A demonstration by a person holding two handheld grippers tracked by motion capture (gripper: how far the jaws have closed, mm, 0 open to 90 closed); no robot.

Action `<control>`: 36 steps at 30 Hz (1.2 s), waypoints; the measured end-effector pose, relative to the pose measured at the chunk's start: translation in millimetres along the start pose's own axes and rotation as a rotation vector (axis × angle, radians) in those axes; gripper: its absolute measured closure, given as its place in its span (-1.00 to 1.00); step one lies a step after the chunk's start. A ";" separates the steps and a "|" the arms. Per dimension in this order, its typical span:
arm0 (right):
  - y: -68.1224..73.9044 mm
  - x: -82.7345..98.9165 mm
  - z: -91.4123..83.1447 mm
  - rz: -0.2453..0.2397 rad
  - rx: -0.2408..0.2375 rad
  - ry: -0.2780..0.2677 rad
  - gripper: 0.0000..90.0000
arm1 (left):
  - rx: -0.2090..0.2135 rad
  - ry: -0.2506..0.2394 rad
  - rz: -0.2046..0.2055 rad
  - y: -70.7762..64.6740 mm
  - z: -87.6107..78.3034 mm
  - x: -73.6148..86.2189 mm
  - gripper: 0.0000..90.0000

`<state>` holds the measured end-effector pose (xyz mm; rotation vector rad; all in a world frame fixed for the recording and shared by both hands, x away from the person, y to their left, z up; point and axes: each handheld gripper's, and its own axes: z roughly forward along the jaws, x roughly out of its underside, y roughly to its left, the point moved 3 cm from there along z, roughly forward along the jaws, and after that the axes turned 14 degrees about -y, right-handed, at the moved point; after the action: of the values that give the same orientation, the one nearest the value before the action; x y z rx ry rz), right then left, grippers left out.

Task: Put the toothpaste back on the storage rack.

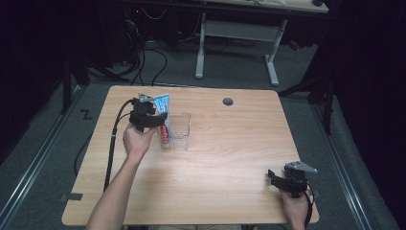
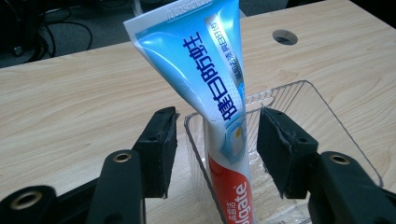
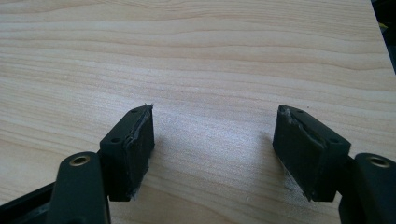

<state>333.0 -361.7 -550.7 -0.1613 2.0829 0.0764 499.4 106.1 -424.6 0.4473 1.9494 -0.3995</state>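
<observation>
Wooden surface [image 1: 230, 158] carries a clear plastic container [image 2: 322, 116]. Colgate toothpaste tube [image 2: 205, 70] stands cap-down inside it, leaning on the near wall. Left gripper [image 2: 217, 144] fingers spread wide either side of the tube, not touching, likely releasing or about to grasp. Right gripper [image 3: 215, 149] fingers wide, empty, parked well apart from the container.

"Colgate" in white on the toothpaste tube's [image 2: 219, 116] red band, blue Chinese characters above.

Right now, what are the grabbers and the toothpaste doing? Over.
Left gripper open, straddling blue-and-red toothpaste tube. Tube stands tilted in clear plastic box. Right gripper open, over bare wooden table. Nothing in the way.
</observation>
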 end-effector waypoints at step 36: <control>0.2 0.0 0.1 0.000 -0.002 -0.002 -0.35 | -0.049 -0.091 -0.086 36.2 -71.4 -3.3 -0.02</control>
<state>333.1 -361.5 -550.8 -0.1630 2.0812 0.0786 461.6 170.7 -396.1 0.3096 1.8904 -0.4195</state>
